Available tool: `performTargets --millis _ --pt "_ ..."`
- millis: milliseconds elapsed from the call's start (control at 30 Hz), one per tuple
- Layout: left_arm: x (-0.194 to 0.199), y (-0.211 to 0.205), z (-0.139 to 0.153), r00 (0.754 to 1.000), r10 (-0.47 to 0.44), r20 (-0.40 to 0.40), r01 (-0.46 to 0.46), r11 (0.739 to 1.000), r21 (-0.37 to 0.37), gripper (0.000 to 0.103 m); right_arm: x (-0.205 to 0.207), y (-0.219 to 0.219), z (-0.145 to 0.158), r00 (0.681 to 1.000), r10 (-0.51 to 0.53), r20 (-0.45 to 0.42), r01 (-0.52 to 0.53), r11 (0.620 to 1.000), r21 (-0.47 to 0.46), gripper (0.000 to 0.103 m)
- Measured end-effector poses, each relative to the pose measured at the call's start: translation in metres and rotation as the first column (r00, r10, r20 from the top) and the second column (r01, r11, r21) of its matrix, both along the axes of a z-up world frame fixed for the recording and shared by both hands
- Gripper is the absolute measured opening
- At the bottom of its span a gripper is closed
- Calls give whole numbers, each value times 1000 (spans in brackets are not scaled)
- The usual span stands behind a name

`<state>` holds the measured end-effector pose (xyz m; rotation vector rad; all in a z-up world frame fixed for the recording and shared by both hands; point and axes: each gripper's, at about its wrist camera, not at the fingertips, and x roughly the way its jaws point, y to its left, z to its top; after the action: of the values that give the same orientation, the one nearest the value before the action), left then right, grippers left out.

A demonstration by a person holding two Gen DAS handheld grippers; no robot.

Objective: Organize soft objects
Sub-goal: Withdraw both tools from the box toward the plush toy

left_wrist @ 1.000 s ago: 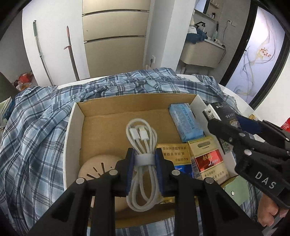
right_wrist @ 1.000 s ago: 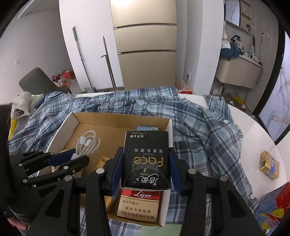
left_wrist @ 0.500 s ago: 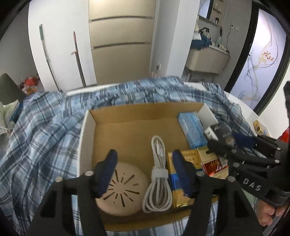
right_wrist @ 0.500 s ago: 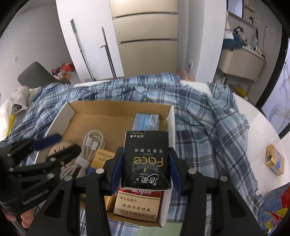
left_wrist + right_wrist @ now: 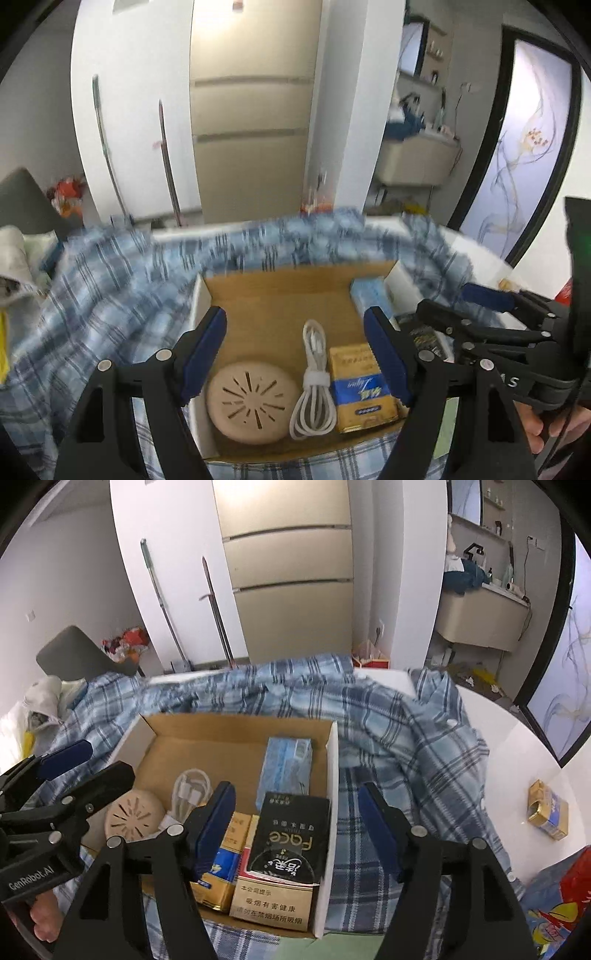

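— Where did your two claws stand at that moment?

— My left gripper (image 5: 295,354) hung above the cardboard box (image 5: 236,725), its blue-padded jaws spread wide with nothing between them. My right gripper (image 5: 295,823) was spread wide too, empty, over the right end of the same box.

— And the soft things?

— The black tissue pack (image 5: 290,836) lay inside the box at its right side, resting on top of a gold cigarette carton (image 5: 271,904), close against the white right wall. Behind it lay the light blue tissue pack (image 5: 284,766), also along that wall.

— What else sat in the box?

— The white cable (image 5: 312,384), coiled and bound with a strap, lay on the floor of the box between the round beige disc (image 5: 251,400) and a yellow-and-blue pack (image 5: 360,387). None of my fingers touched any of them.

— And around the box?

— The blue plaid shirt (image 5: 399,738) was bunched about it on the white table (image 5: 517,760). Off to my right, well apart from the box, a small gold pack (image 5: 548,814) lay alone on the table. In the left view the shirt was blurred.
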<state>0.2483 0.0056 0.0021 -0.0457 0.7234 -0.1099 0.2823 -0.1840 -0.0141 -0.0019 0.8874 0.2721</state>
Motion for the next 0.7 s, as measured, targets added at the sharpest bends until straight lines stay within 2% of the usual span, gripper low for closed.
performTargets --millis 100,267,367,400,467,567,700 --pt "-16 -2 27 996 1 85 -3 1000 16 79 -8 -5 20 999 -6 51 5 1000 21 68" --pt "-42 -3 64 986 -24 166 28 999 -26 79 -26 -16 62 986 -24 166 20 999 27 75" --pt "-63 -6 85 974 -28 223 35 999 -27 79 -40 -28 90 967 -70 244 60 997 51 89" --pt "-72 -7 93 969 -33 244 40 999 -23 80 -44 -31 98 962 -74 262 60 996 64 91" --pt "-86 -8 103 959 -28 283 36 999 -24 88 -54 -37 110 953 -88 289 67 994 81 91" --pt "-108 -6 116 944 -17 330 33 999 -41 89 -70 -40 121 946 -70 316 46 996 82 95" --pt "-131 -1 121 935 -1 354 27 997 -69 92 -99 -39 127 926 -22 377 -3 998 64 100"
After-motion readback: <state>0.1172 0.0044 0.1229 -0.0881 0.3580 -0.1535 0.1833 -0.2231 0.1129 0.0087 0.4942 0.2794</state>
